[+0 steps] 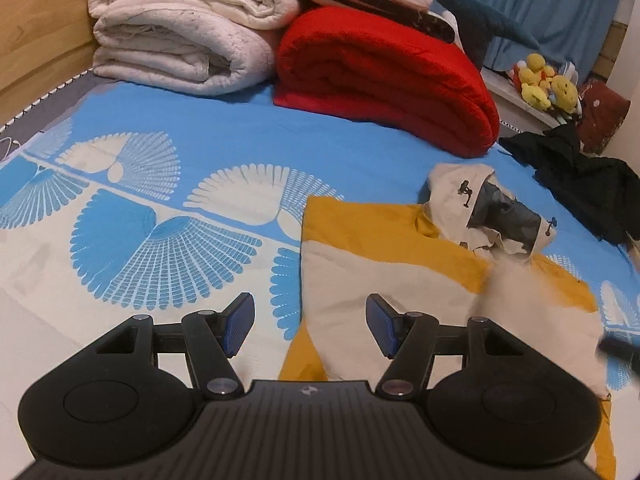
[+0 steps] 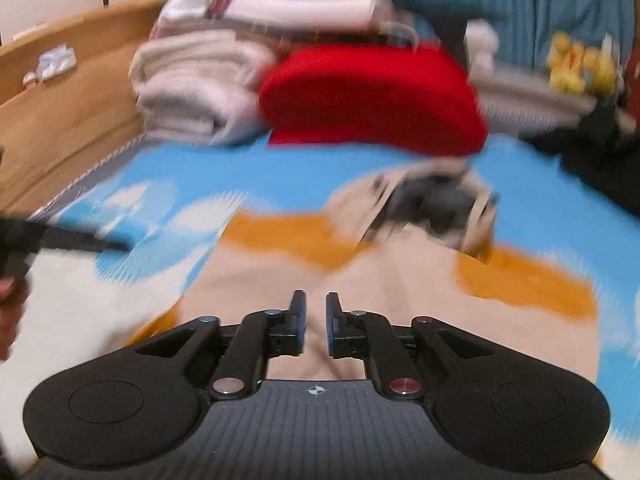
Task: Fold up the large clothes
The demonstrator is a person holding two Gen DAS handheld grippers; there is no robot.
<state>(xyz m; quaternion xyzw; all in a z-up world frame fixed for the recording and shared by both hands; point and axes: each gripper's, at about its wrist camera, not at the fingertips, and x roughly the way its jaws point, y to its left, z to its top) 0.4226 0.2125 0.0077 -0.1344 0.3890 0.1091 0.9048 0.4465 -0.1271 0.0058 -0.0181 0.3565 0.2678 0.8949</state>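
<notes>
Above jacket [image 1: 384,276]: left tool [image 1: 310,326] wide, right tool [image 2: 316,324] seemingly empty.

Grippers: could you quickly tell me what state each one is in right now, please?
Left gripper: open, holding nothing, above the yellow and cream jacket.
Right gripper: jaws slightly apart, nothing between them.

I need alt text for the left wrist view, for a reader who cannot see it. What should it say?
A yellow and beige hooded jacket lies partly folded on a bed with a blue and white patterned sheet; the open, empty left gripper hovers over the jacket's near left edge. Behind are a folded red blanket, folded white blankets and a dark garment.
</notes>
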